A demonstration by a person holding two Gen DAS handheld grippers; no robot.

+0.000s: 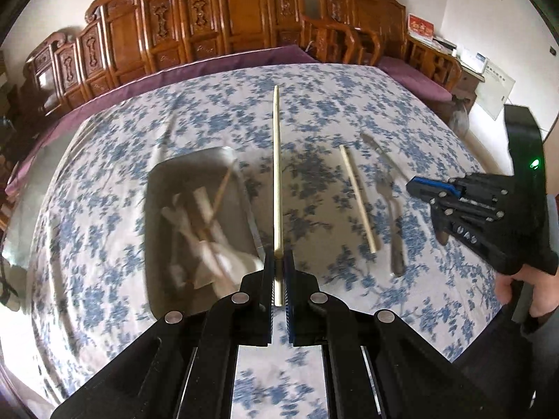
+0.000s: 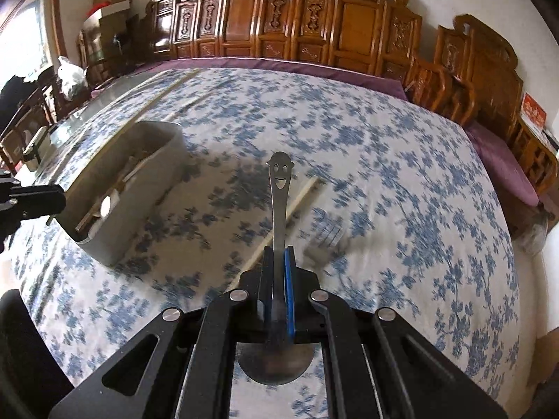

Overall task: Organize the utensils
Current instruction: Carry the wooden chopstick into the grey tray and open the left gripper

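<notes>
Above open cloth [image 1: 349, 111] right of tray [image 1: 153, 188] — left claw [image 1: 278, 262] pinching chopstick [image 1: 277, 174], right claw [image 2: 278, 262] spoon [image 2: 279, 188].

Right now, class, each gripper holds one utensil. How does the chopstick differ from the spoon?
The chopstick in the left gripper is pale wood, straight and thin; the spoon in the right gripper is grey metal with a smiley face cut into its handle end. The chopstick is gripped near one end; the spoon is gripped along its handle, its bowl behind the jaws. Both point forward above the floral tablecloth.
</notes>
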